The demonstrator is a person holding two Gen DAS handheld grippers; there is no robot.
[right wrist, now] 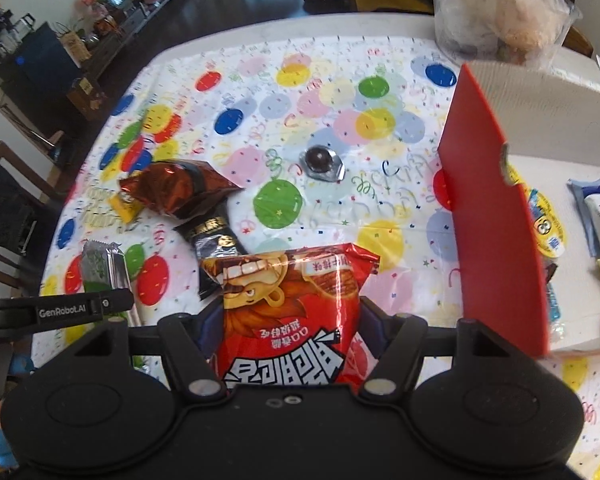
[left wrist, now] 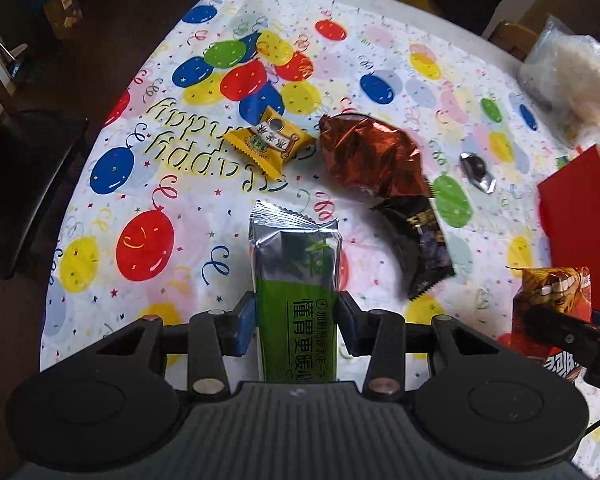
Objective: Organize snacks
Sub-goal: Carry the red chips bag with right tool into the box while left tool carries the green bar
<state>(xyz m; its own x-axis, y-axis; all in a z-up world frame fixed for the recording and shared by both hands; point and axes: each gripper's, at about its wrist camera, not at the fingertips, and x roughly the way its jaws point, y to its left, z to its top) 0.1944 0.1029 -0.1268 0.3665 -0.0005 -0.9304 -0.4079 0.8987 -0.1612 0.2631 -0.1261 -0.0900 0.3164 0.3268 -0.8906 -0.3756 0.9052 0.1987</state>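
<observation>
My left gripper (left wrist: 297,318) is shut on a silver and green snack bar (left wrist: 296,276), held above the balloon-print tablecloth (left wrist: 148,184). My right gripper (right wrist: 290,330) is shut on a red snack bag (right wrist: 290,312) with a cartoon face, lifted off the table. That red bag (left wrist: 554,292) also shows at the right edge of the left wrist view. The silver-green bar (right wrist: 100,266) and the left gripper appear at the left of the right wrist view. Loose on the cloth lie a yellow packet (left wrist: 270,142), a copper foil bag (left wrist: 374,152), a black packet (left wrist: 422,244) and a small silver-wrapped sweet (left wrist: 478,170).
A white box (right wrist: 540,120) with a red flap (right wrist: 496,216) stands at the right, with several packets inside. A clear bag of pale snacks (right wrist: 500,12) sits behind it. Dark chairs (left wrist: 24,184) stand past the table's left edge.
</observation>
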